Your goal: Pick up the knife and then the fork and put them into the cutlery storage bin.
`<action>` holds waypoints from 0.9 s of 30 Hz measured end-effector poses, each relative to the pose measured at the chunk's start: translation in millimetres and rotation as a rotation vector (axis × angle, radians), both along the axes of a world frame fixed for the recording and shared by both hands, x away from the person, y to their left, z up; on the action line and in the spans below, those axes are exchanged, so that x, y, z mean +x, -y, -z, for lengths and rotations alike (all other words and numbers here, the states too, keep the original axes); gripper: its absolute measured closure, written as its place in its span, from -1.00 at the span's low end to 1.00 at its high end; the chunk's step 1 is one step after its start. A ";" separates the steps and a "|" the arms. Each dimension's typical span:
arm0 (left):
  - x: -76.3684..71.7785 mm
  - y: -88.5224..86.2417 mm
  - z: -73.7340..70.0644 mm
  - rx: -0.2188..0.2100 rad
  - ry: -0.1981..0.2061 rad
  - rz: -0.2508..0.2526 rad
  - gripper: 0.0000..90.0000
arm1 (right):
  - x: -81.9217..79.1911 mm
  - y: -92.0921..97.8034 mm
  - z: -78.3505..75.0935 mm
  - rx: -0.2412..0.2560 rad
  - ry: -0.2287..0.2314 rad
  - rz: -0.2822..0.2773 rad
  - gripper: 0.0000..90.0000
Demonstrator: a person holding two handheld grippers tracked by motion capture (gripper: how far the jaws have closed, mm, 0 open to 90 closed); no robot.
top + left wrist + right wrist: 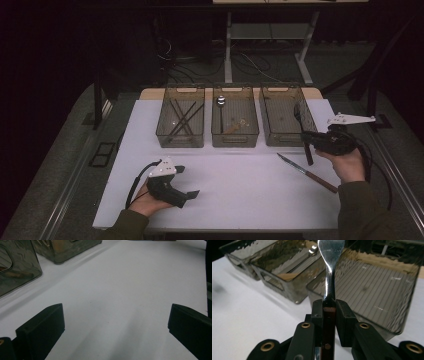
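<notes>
Black jaws of the right gripper [329, 311] are seen clenched on the wooden handle of a fork [329, 277], whose steel neck rises upright from between them (the tines run out of the top of the right gripper view, so the utensil is named from the high view, where a dark pronged head is made out). In the high view the right gripper [309, 137] is held at the front right corner of the right bin [272, 135], with the fork [302, 132] carried steeply, its head over that bin and its handle end hanging toward the white mat [235, 185]. The left gripper [187, 182] is rested low on the mat, its jaws spread wide with nothing between them, as is confirmed in the left gripper view. A wood-handled knife [305, 172] is left lying on the mat just beside the right hand. Chopsticks [182, 120] are held in the left bin [172, 140], and a spoon [221, 107] in the middle bin [235, 139].

The step in hand is judged to be the sorting of the fork into the right bin. For the next move, the fork would need to be carried further over the rim, lowered, and released only once the handle is clear of the wall; the knife would be taken afterwards
</notes>
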State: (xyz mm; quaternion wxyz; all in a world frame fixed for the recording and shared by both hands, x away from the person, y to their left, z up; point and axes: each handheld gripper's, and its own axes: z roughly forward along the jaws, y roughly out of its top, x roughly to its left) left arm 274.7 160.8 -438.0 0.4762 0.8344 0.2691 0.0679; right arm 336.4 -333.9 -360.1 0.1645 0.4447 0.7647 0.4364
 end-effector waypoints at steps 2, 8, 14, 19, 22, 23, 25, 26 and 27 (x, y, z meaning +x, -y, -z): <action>0.0 -0.1 0.1 -0.001 -0.001 -0.001 -1.00 | 2.8 2.1 -2.7 0.006 0.019 0.012 0.72; 0.0 0.4 0.2 -0.004 -0.003 0.002 -1.00 | 15.7 9.0 -13.0 0.041 0.044 0.069 0.72; 0.0 0.7 0.0 -0.005 -0.003 0.003 -1.00 | 33.9 11.8 -26.6 0.051 0.071 0.112 0.72; -0.5 0.8 -0.4 -0.007 -0.002 0.006 -1.00 | 58.2 10.3 -33.0 0.016 0.071 0.152 0.72; -0.5 0.6 -0.5 -0.011 -0.004 0.003 -1.00 | 73.6 7.7 -31.0 -0.013 0.062 0.163 0.72; -0.4 0.3 -0.5 -0.011 -0.004 0.003 -1.00 | 78.3 7.1 -29.8 -0.019 0.059 0.171 0.72; -0.1 0.0 -0.6 -0.015 -0.005 0.005 -1.00 | 87.2 6.4 -26.0 -0.033 0.047 0.179 0.72; 0.0 0.0 -0.7 -0.016 -0.006 0.003 -1.00 | 91.5 6.0 -23.5 -0.046 0.040 0.186 0.72; 0.0 -0.1 -0.7 -0.016 -0.006 0.004 -1.00 | 95.6 5.7 -20.7 -0.057 0.031 0.187 0.72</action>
